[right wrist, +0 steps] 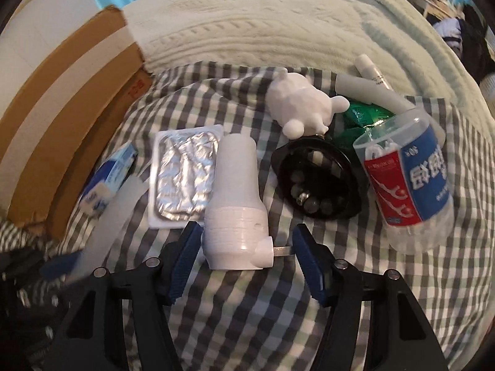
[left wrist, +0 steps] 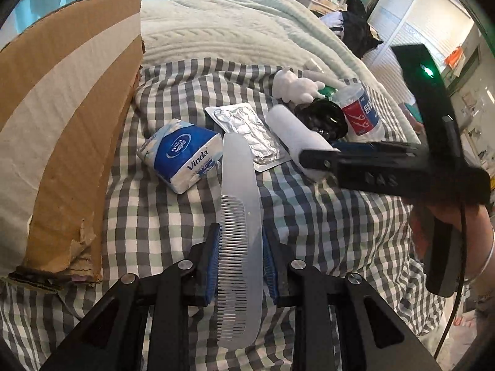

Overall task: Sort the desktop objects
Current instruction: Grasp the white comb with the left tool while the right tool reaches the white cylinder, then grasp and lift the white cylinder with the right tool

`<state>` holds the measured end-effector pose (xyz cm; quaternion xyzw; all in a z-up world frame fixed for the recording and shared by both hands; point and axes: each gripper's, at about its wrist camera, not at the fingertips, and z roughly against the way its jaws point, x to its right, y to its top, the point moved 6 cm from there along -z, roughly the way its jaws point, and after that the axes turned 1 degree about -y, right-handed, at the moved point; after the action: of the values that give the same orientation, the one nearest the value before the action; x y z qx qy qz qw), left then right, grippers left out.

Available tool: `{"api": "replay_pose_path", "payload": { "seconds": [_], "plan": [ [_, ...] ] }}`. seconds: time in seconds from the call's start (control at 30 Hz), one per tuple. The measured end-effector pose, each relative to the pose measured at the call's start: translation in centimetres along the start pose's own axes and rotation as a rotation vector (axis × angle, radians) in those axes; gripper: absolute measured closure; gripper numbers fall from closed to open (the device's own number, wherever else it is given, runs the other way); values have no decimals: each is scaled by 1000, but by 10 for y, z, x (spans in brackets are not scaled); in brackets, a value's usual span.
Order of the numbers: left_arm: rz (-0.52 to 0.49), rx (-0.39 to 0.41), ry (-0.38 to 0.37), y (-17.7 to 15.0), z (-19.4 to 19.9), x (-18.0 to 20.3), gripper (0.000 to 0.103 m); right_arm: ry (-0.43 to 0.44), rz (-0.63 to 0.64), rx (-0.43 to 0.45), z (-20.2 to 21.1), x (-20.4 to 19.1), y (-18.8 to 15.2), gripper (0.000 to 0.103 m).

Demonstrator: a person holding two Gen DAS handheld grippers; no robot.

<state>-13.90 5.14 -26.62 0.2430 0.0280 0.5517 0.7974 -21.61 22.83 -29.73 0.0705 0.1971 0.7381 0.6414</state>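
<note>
Translucent plastic comb sits clenched between your left gripper fingers, lifted over the checked bedsheet, teeth to the left. Cardboard box stands at far left, the likely drop spot; carry the comb level so that its long handle clears the tissue pack. Your right gripper fingers are released, straddling the white bottle-shaped piece without pressing it. Centre them on its wide ribbed base before closing; the smooth plastic may slip.
</note>
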Motion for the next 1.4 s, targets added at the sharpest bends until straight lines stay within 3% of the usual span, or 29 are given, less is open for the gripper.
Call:
{"api": "replay_pose_path", "payload": {
  "seconds": [0.2,0.4,0.5,0.7,0.87,0.9,0.97,1.17,1.4],
  "plan": [
    [7,8,-18,2,5,1,77,32,-4,9,27,0,-22,42],
    [-15,21,-25,2,10,5,77,74,-2,-14,42,0,-65,42],
    [-15,13,-20,0,8,4,77,54,-25,13,45,5,-75,40],
    [-13,-4,-14,-3,4,4,77,-4,43,92,58,-4,-48,37],
    [-4,-16,-14,-6,0,1,77,24,59,20,31,-15,-42,34],
    [-5,-16,-13,-6,-1,1,77,21,70,-3,24,-18,-45,36],
    [-11,-17,-16,-7,-1,2,77,-8,95,-41,15,-20,-51,61],
    [-3,8,-56,-3,8,8,77,25,47,-4,34,-13,-52,61],
    [-18,73,-80,15,35,24,77,63,3,91,81,-21,-25,61]
  ]
}}
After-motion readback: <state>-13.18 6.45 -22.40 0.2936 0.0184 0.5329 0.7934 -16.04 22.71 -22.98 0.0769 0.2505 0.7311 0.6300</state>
